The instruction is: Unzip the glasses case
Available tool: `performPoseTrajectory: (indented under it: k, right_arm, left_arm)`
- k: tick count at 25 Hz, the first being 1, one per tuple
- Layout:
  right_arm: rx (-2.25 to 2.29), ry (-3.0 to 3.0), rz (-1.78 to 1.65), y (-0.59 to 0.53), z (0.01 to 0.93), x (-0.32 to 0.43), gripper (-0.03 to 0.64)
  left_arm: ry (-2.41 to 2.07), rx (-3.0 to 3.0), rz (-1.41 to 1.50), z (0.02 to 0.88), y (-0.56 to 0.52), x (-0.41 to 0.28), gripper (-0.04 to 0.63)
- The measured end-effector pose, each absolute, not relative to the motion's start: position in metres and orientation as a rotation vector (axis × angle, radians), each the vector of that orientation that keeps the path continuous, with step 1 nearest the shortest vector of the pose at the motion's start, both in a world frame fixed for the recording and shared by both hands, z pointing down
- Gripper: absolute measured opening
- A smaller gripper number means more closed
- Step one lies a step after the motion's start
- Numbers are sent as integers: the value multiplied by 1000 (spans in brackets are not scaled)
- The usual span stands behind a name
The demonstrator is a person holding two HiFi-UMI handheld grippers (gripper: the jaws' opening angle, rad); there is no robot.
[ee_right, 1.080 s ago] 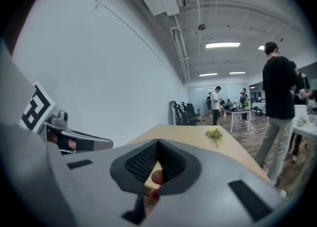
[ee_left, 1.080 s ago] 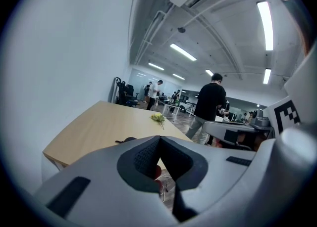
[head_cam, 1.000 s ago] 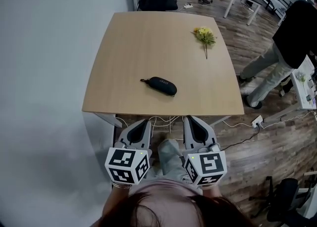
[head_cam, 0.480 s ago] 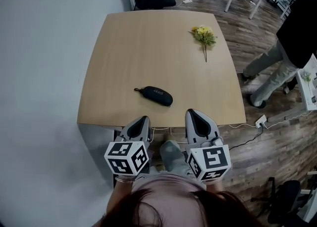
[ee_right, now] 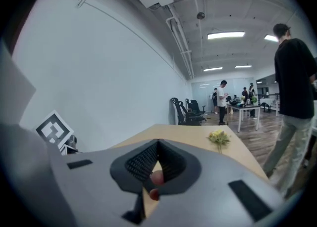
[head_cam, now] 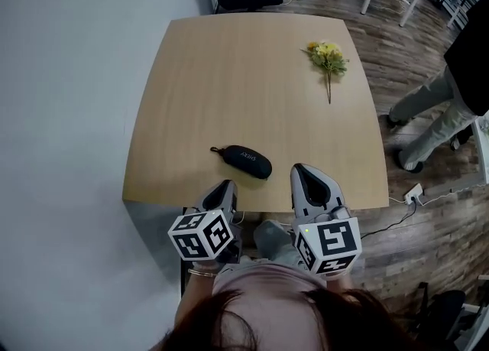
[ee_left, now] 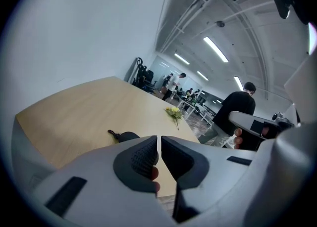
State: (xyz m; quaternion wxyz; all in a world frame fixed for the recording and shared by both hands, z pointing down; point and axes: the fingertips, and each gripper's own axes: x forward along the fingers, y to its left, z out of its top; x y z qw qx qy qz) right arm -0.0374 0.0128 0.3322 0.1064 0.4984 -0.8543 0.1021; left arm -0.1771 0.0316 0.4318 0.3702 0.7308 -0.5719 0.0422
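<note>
I held my left gripper low at the near edge of the desk, pointed forward and somewhat down. It was rolled a little, so its marker cube sat tilted. In the left gripper view its jaws were clenched, with only a hairline slit between the pads and nothing in them.

The black glasses case lay flat on the desk near that edge. It was just beyond my left jaws and apart from them, with a small loop at its left end. There was white print on its lid, too small for me to read.

My right gripper reached over the same edge just right of the case, pointing nearly level, its cube squarer to me. Its jaws were clenched too and held nothing.

The cubes bore black-and-white square patterns, not words.

Far off to the right lay a sprig of yellow flowers.
</note>
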Motion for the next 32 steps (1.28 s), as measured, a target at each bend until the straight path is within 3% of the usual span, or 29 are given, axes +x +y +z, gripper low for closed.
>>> performPoseTrajectory:
  k: [32]
  right_arm:
    - [1389, -2517, 294, -99, 362, -19, 14]
  left_arm:
    - [-1209, 1273, -14, 600, -32, -163, 258]
